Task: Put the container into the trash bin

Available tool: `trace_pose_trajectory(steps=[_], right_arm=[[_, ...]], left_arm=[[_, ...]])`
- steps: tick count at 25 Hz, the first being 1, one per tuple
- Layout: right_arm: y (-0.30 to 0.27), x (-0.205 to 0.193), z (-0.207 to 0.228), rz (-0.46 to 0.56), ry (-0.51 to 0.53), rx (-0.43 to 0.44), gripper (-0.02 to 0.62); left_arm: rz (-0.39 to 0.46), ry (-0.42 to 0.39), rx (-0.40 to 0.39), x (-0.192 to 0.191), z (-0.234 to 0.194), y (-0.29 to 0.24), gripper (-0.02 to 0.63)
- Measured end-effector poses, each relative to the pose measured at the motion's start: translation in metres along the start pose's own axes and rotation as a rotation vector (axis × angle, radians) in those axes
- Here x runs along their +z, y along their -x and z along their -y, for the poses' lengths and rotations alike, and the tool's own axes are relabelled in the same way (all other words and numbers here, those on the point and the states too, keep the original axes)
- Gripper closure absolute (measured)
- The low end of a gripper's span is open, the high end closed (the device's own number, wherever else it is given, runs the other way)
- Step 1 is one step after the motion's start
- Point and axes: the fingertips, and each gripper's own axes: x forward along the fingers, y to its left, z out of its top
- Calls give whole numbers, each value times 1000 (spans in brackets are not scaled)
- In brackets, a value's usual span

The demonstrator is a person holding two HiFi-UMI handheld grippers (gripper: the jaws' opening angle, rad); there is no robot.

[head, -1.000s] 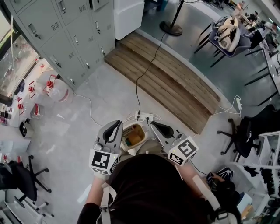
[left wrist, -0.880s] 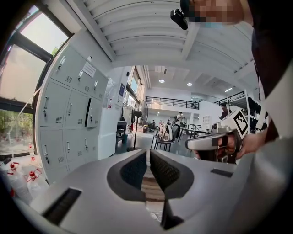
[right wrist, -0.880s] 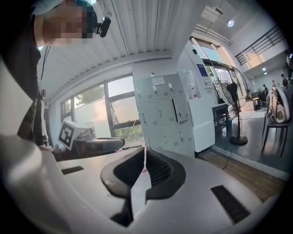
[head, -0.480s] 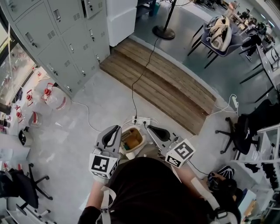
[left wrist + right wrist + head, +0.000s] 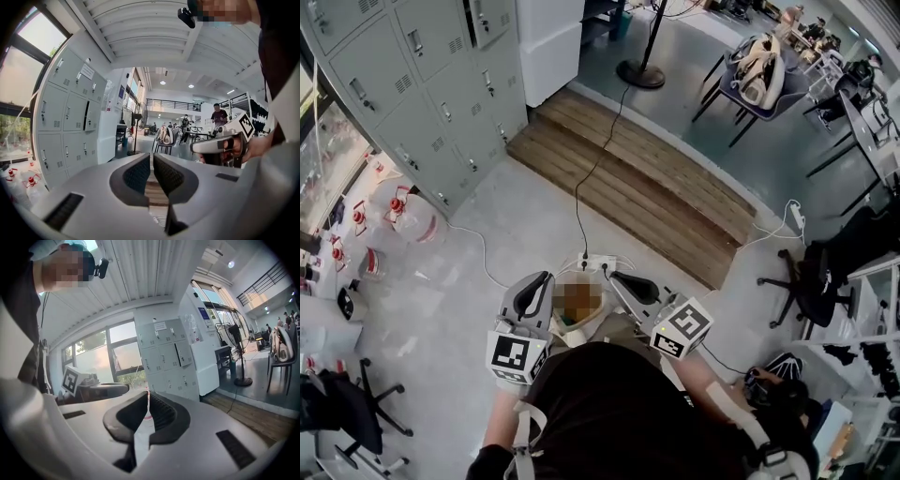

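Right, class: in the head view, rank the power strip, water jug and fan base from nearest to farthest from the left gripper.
1. Power strip, on the floor just ahead.
2. Water jug, out to the left.
3. Fan base, far ahead.

The container [image 5: 577, 326] is an off-white, open-topped tub with something brownish inside, and part of it is blurred over. It is carried upright and aloft, flanked closely by the left gripper [image 5: 542, 281] and the right gripper [image 5: 623, 279].
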Motion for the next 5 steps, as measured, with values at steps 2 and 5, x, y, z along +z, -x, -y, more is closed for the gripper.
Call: trace_pose_trajectory(steps=[2,5], right_arm=[[2,-1,0,1,-2,-4,572],[7,-4,-4,0,-1,-9,572]], left_arm=[[-6,-3,1,-1,1,1,595],[-13,-1,2,-3,4,4,595]])
